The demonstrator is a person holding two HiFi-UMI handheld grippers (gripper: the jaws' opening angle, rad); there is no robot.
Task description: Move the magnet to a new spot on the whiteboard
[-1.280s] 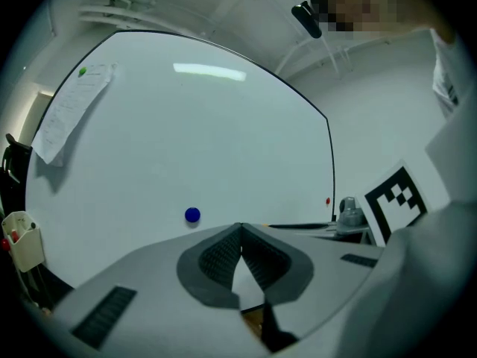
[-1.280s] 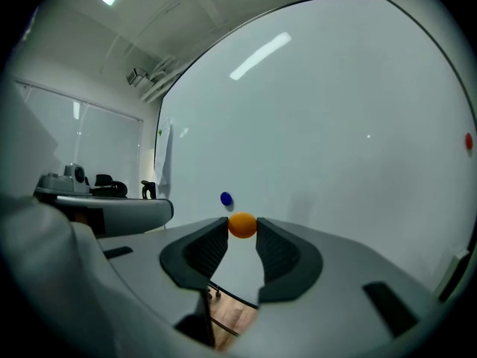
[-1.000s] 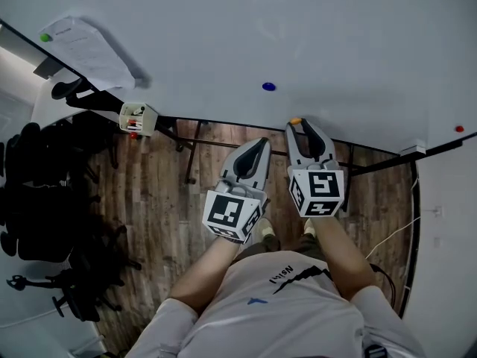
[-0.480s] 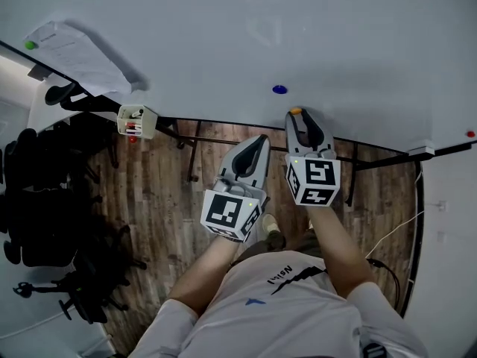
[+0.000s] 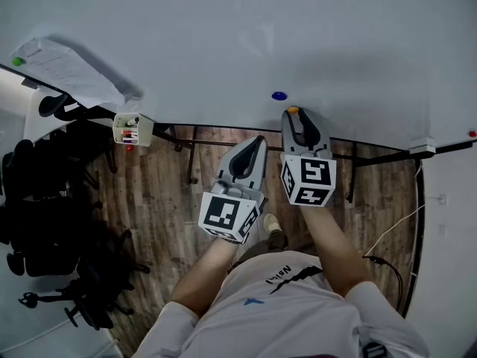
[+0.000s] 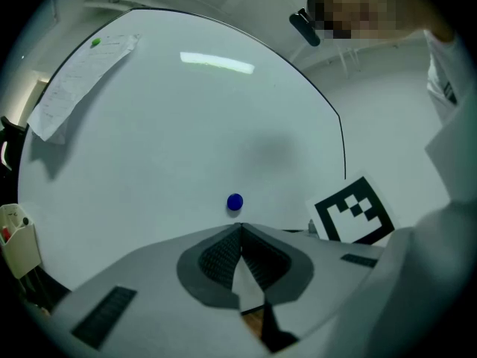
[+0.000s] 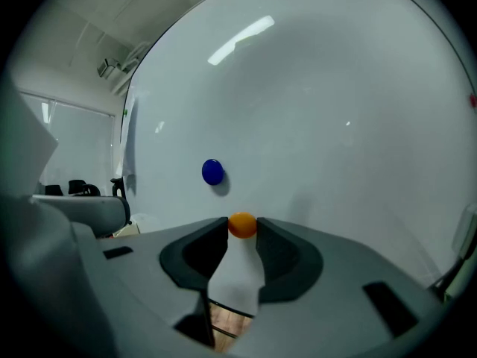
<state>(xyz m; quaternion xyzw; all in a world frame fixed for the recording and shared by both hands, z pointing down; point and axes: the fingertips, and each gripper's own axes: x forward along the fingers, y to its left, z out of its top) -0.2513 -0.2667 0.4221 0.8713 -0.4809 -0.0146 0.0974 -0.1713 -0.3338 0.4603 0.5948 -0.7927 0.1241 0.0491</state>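
Right gripper (image 7: 242, 228) jaws pinched the orange magnet (image 7: 242, 224) at their tips. It was a round button with no long axis, just below-right of the blue magnet (image 7: 212, 171), by the whiteboard's (image 7: 335, 125) lower edge. Contact with board unclear. Left gripper (image 6: 240, 233) jaws pressed together, nothing between. Far left of blue magnet: white holder (image 5: 133, 129) with markers (image 5: 128, 134) inside.

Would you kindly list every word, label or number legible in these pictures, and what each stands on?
Nothing can be quoted.
Sheet of paper on the whiteboard: print too small to read.
Person's shirt: short dark print, too blurred to read.
Cube on the left gripper and cube on the right gripper: square patterns, no letters.
Orange magnet: plain.
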